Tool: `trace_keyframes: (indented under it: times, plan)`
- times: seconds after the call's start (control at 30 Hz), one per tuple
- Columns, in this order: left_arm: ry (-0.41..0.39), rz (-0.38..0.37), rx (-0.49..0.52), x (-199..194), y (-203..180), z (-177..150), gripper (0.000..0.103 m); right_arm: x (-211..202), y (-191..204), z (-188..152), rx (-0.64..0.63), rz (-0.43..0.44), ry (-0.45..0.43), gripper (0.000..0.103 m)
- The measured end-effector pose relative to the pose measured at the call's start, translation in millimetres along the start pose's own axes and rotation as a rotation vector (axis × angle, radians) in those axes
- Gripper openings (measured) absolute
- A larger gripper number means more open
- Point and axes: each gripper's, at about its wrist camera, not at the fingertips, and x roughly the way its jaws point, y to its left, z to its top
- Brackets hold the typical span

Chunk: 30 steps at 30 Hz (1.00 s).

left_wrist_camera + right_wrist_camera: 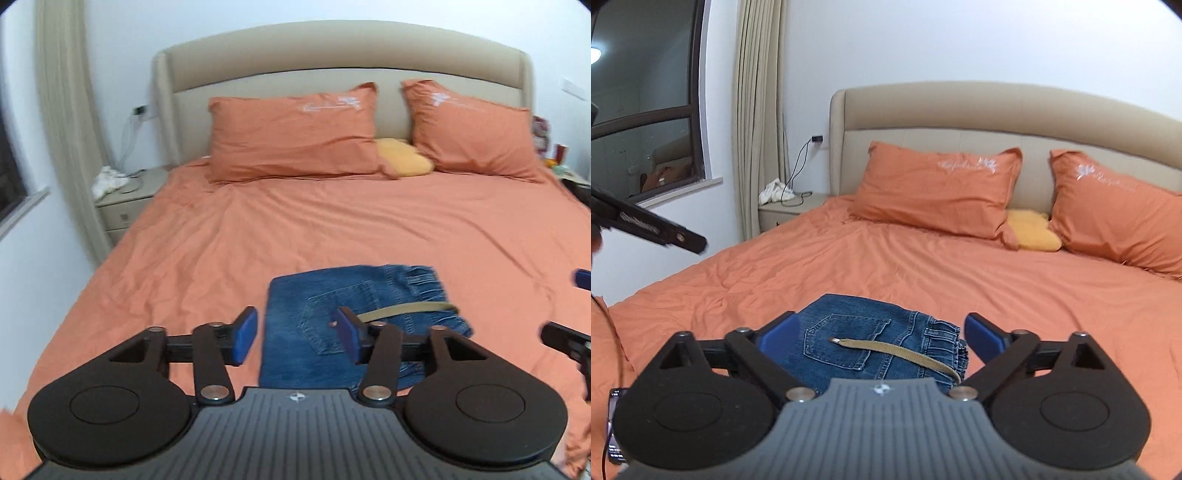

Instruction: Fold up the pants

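Note:
The blue denim pants lie folded into a compact rectangle on the orange bed sheet, back pocket up, with a tan belt strap across the top. My left gripper is open and empty, held above the pants' left part. In the right wrist view the pants and strap lie between my open, empty right gripper fingers, below them. Part of the right gripper shows at the left view's right edge, and the left gripper at the right view's left edge.
Two orange pillows and a yellow cushion lie against the beige headboard. A nightstand with white cloth and cables stands left of the bed. A window, a curtain and a phone sit at left.

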Motion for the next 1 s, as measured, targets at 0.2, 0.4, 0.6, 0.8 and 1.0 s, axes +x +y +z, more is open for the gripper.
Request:
trace_keyframes:
  times: [0.2,0.4,0.6,0.8,1.0]
  plan:
    - [-0.032,0.048,-0.062,-0.5,-28.0,-46.4,0.079,-11.2,20.3,-39.1,0.035,-0.108,0.035,0.098]
    - [0.029,0.037,-0.025,15.7,-57.9,-78.0,0.083,1.8,22.4,-73.5,0.077,-0.124,0.107,0.097]
    - [0.095,0.026,-0.050,30.0,-66.0,-90.4,0.083,17.9,16.6,-79.7,0.124,-0.118,0.132,0.098]
    - [0.101,0.042,-0.059,29.6,-62.9,-87.8,0.083,25.6,12.8,-75.8,0.127,-0.108,0.136,0.098]
    - [0.111,0.051,-0.062,30.1,-60.9,-85.1,0.083,23.2,9.0,-74.1,0.143,-0.097,0.124,0.098]
